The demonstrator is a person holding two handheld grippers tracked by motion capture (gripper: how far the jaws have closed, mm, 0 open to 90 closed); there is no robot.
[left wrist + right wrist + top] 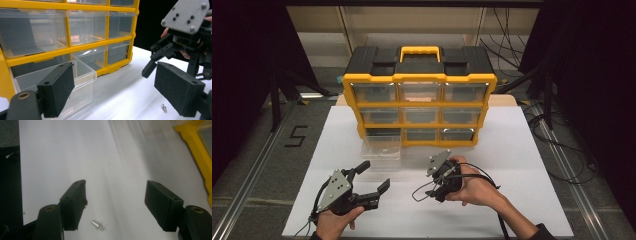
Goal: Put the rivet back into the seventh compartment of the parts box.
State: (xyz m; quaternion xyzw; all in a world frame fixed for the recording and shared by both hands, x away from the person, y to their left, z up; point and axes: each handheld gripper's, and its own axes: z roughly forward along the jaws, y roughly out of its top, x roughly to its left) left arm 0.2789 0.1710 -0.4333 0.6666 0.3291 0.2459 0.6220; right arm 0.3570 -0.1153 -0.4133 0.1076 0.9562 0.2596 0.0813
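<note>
A small silver pin (98, 225) lies on the white table top (517, 150). My right gripper (115, 183) hangs over it, open, with the pin low between the jaws and closer to the left one, touching neither. From the left gripper view the same pin (164, 108) sits below the right gripper (160, 62). My left gripper (115, 67) is open and empty, facing a clear drawer (82, 80) pulled out of the yellow and black organizer (419, 100). In the high view the left gripper (375, 174) rests at front left and the right gripper (437, 189) at front centre.
The organizer has three rows of clear drawers and a yellow handle (419, 50). The pulled-out drawer (382, 147) stands at its bottom left. Cables (557, 150) trail on the floor at right. A black "5" mark (296, 136) is on the floor at left.
</note>
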